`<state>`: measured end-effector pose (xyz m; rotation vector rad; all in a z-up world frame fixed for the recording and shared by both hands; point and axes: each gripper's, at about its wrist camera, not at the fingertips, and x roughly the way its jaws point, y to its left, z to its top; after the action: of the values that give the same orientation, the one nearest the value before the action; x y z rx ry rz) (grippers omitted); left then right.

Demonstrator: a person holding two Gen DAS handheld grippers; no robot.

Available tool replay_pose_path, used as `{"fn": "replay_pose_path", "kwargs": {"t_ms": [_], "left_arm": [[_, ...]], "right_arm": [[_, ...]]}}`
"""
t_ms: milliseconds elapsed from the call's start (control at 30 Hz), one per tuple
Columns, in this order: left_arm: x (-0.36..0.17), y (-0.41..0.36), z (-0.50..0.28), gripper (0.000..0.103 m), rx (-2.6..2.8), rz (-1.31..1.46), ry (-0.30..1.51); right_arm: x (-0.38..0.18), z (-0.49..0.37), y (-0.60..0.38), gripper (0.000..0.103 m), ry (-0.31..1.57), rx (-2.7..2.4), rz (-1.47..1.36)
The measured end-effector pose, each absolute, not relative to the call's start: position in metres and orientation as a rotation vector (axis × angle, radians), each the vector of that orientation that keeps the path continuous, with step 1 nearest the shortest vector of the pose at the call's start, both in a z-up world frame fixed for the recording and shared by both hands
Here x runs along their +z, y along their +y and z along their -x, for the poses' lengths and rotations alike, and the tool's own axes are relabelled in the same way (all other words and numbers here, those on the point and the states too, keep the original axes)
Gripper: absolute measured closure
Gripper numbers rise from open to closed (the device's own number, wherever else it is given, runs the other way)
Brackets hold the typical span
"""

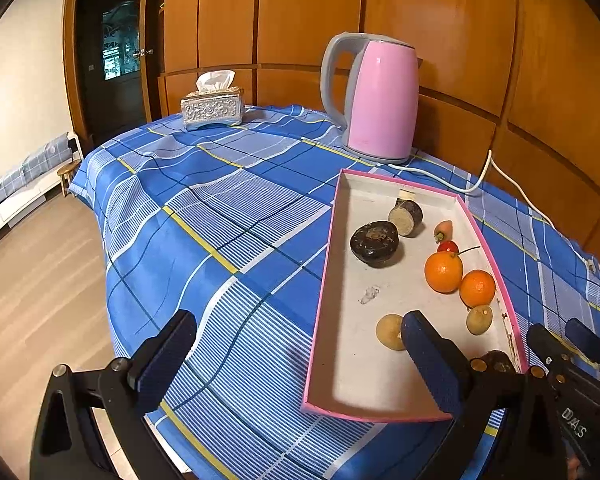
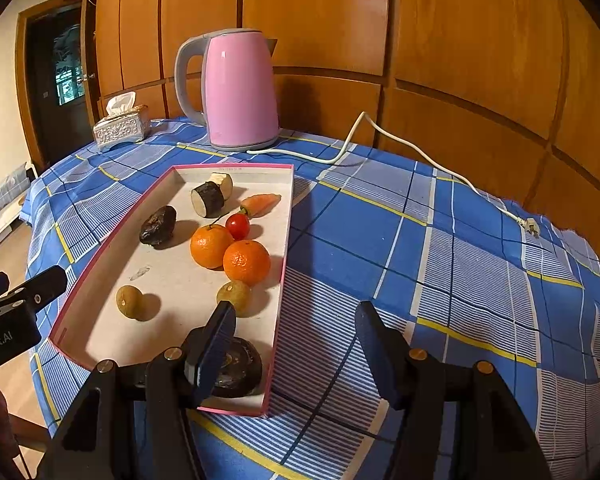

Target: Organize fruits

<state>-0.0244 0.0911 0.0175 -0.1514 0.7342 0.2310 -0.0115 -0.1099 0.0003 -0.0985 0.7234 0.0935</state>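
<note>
A pink-rimmed white tray (image 1: 328, 264) (image 2: 286, 232) lies on the blue checked tablecloth. In it are two oranges (image 1: 444, 272) (image 2: 246, 261), a cherry tomato (image 2: 237, 226), a small carrot piece (image 2: 260, 203), a dark avocado (image 1: 374, 242) (image 2: 158, 226), a cut dark-skinned vegetable (image 2: 208, 199), two tan round fruits (image 1: 389, 332) (image 2: 129, 301) and a dark flat fruit (image 2: 236, 368) at the near corner. My left gripper (image 1: 300, 364) is open and empty over the tray's near left rim. My right gripper (image 2: 296, 352) is open and empty at the tray's near right corner.
A pink electric kettle (image 1: 376, 100) (image 2: 240, 88) stands behind the tray, its white cord (image 2: 420, 152) trailing right across the cloth. A silver tissue box (image 1: 213, 108) (image 2: 120, 128) sits at the far left. Wooden panels back the table; the floor drops off left.
</note>
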Motion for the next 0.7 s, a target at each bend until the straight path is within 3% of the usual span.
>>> {"fn": "replay_pose_path", "kwargs": {"t_ms": [700], "left_arm": [[0.0164, 0.0899, 0.0239, 0.0, 0.219, 0.157, 0.745]], "right_arm": [[0.0003, 0.011, -0.1091, 0.04, 0.723, 0.094, 0.102]]}}
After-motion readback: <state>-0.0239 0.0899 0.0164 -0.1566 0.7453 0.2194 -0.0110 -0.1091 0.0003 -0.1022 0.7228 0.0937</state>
